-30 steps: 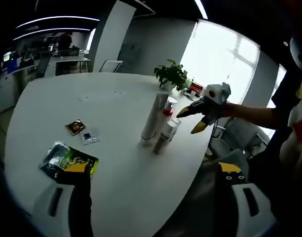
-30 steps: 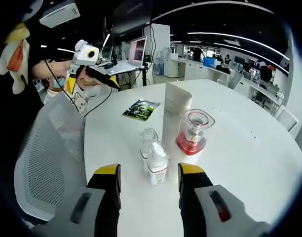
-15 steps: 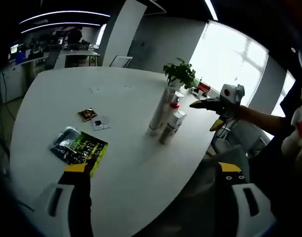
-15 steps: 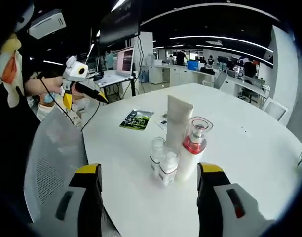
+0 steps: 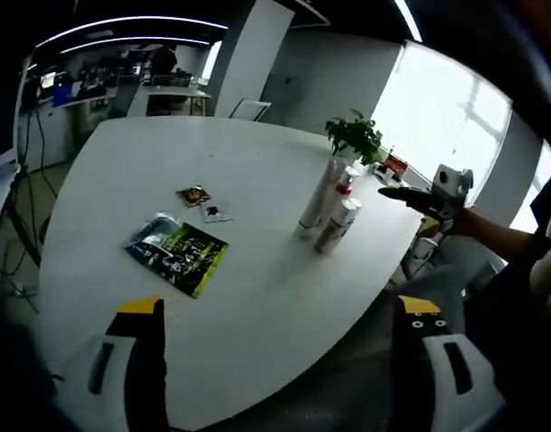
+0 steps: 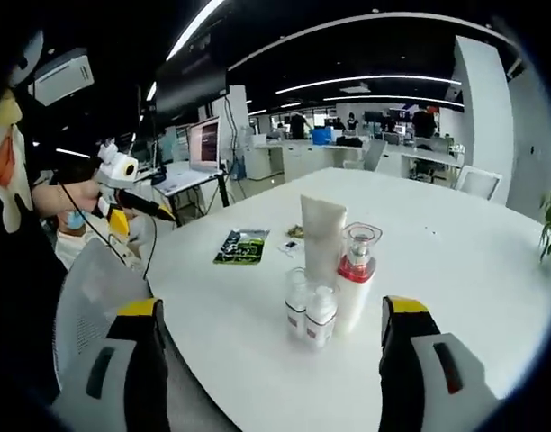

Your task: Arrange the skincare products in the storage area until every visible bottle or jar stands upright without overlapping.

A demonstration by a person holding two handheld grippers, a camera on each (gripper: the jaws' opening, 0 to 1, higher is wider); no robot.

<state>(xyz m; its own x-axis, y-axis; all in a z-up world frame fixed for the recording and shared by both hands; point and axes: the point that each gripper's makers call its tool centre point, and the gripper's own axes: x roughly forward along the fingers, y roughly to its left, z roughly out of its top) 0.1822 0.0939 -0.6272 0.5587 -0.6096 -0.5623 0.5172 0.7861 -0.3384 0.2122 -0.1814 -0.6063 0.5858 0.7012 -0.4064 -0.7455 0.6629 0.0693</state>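
Note:
Four skincare products stand upright in a tight cluster on the white round table (image 5: 158, 162): a tall white tube (image 6: 322, 236), a clear-capped bottle with a red collar (image 6: 356, 281) and two small white bottles (image 6: 298, 302) (image 6: 321, 316). The left gripper view has the same cluster (image 5: 328, 209) near the table's far right edge. My right gripper (image 6: 272, 308) hangs open, well back from the cluster, nothing between its jaws. My left gripper (image 5: 280, 306) is open too, far from the products, over the table's near edge. Each gripper appears in the other's view, held off the table (image 5: 429, 200) (image 6: 131, 193).
A green packet (image 5: 178, 256) lies flat left of the cluster, with two small sachets (image 5: 194, 195) (image 5: 215, 213) beyond it. A potted plant (image 5: 355, 137) stands behind the products. A mesh office chair (image 6: 91, 301) sits at the table edge near the person's sleeve.
Both grippers have drawn back from the cluster, so the products look smaller and farther. The right gripper's jaws have spread wider. The products have not moved.

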